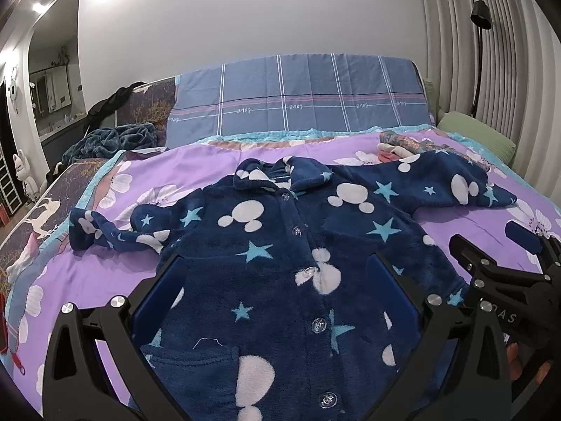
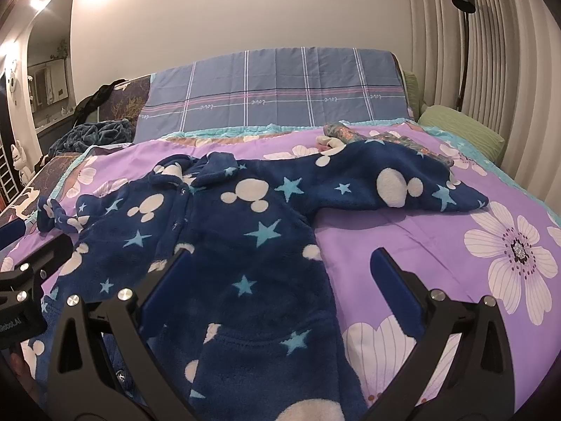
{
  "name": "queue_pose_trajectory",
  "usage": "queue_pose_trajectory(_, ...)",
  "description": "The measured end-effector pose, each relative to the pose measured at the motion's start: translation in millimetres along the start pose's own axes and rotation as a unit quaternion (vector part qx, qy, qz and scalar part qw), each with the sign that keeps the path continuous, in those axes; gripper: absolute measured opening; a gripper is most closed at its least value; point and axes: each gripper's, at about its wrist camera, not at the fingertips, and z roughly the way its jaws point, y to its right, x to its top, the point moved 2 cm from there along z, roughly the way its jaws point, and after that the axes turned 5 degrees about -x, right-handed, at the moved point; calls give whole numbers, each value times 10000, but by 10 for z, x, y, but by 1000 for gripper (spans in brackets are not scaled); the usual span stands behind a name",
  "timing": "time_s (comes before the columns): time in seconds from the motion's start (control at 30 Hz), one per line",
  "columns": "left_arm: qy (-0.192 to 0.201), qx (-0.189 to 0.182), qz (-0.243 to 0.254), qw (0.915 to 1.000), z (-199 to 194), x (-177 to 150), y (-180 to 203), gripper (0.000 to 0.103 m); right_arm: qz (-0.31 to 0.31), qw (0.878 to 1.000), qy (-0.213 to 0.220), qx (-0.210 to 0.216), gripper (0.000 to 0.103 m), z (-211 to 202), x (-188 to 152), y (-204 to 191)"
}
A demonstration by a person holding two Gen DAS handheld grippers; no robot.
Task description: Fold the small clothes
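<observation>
A small navy fleece jacket (image 1: 280,252) with white mouse heads and light blue stars lies face up on the purple flowered bedspread (image 1: 196,165), buttoned, sleeves spread to both sides. My left gripper (image 1: 277,273) hovers open over its lower front, nothing between the fingers. The right gripper (image 1: 491,245) shows at the right edge of the left wrist view. In the right wrist view the jacket (image 2: 224,245) fills the left half. My right gripper (image 2: 280,270) stands open above the jacket's right side edge, empty. The left gripper (image 2: 21,273) shows at the left edge.
A blue checked pillow (image 1: 298,98) leans at the head of the bed. A small pile of patterned clothes (image 1: 403,144) lies past the right sleeve. A green pillow (image 2: 459,126) sits far right, a dark blanket (image 1: 108,140) far left. A floor lamp (image 2: 463,35) stands by the curtains.
</observation>
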Motion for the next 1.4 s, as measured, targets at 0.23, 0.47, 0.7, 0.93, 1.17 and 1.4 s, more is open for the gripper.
queue_pose_trajectory(0.23, -74, -68, -48, 9999, 38, -22, 3, 102, -202, 9997, -116, -91, 101, 45, -35, -36)
queue_pose_trajectory(0.47, -192, -320, -105, 9992, 94, -41, -6, 102, -183, 9988, -445, -14, 101, 164, -75, -39)
queue_pose_trajectory(0.7, -110, -171, -173, 9996, 90, -59, -38, 102, -108, 9992, -367, -133, 101, 180, -54, -30)
queue_pose_trajectory(0.93, -155, -360, -391, 9985, 105, -56, -90, 102, -142, 9991, -372, -138, 101, 184, -42, -51)
queue_pose_trajectory(1.17, -127, -391, -466, 9981, 100, -85, -135, 102, -4, 9991, -405, -105, 101, 185, -28, -24)
queue_pose_trajectory(1.4, -82, -513, -515, 9973, 104, -96, -172, 102, 133, 9990, -431, 15, 101, 152, -27, -12)
